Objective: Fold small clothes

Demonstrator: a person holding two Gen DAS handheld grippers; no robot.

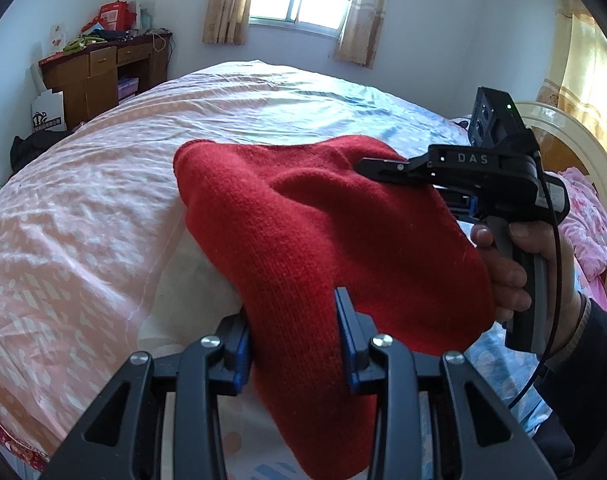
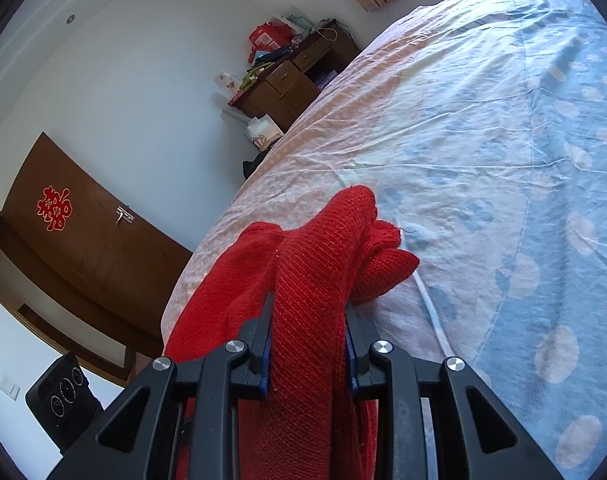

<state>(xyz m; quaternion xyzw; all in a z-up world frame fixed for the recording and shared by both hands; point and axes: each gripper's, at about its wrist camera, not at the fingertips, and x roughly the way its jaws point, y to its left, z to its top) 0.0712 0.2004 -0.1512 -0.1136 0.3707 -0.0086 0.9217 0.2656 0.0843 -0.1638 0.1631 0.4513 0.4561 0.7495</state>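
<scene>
Gripping red knit garment (image 1: 315,220) above bed (image 1: 103,200).

Bed (image 1: 103,208) under a wrinkled sheet, pink-dotted on one side, blue-dotted on the other; red knit garment (image 1: 323,216) draped partly on it, pink quilt (image 1: 587,224) at the edge.

The white letters "DAS" stand on the black body of the right gripper (image 1: 373,166) at three o'clock in the left wrist view, while a red double-happiness character (image 2: 54,209) sits on the brown door (image 2: 103,256) at nine o'clock in the right wrist view.
</scene>
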